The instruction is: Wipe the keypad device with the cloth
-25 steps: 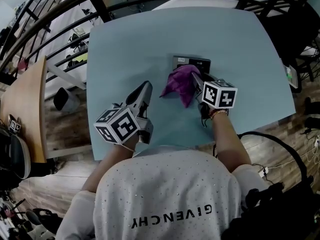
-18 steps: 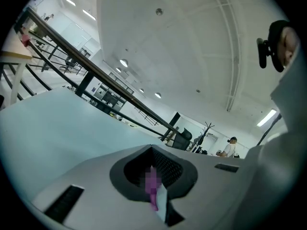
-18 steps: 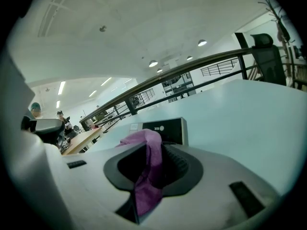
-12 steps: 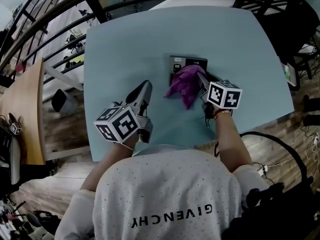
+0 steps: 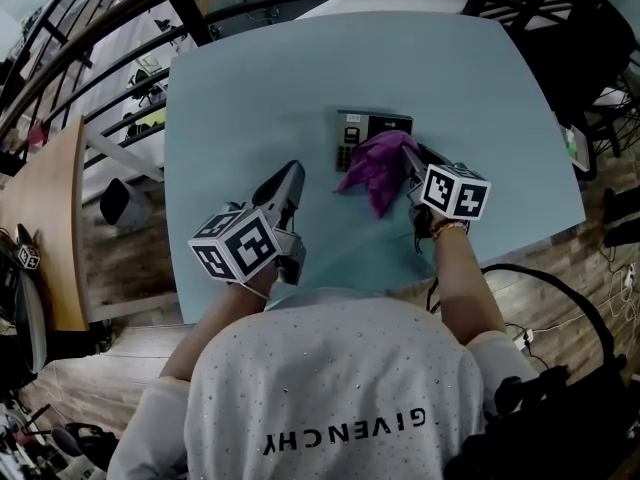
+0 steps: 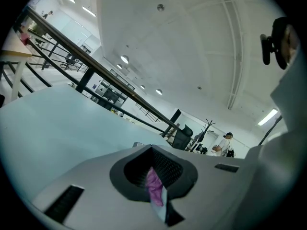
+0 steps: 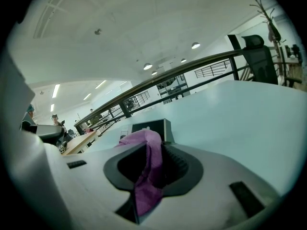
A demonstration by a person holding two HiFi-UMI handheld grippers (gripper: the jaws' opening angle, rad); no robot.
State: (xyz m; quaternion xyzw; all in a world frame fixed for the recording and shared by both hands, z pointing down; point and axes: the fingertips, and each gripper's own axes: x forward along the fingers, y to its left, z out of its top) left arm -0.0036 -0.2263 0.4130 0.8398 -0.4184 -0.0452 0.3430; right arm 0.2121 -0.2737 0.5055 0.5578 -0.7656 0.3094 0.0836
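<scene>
The dark keypad device [image 5: 358, 130] lies flat near the middle of the pale blue table [image 5: 250, 78]; its left half with the keys is bare. A purple cloth [image 5: 378, 166] covers its right half and trails toward me. My right gripper [image 5: 412, 164] is shut on the cloth, which hangs pinched between the jaws [image 7: 146, 171], with the device [image 7: 152, 126] just beyond them. My left gripper [image 5: 287, 180] rests on the table left of the device with its jaws together and nothing in them. In its view a strip of the cloth [image 6: 153, 189] shows through the slit.
The table's near edge runs just in front of the person's body. A wooden table [image 5: 50, 198] stands to the left and a black railing [image 5: 120, 28] crosses behind. A black cable [image 5: 545, 280] loops over the wooden floor at the right.
My right gripper has dragged the cloth to the right across the device, baring the keys on its left half. The left gripper has stayed where it was.
</scene>
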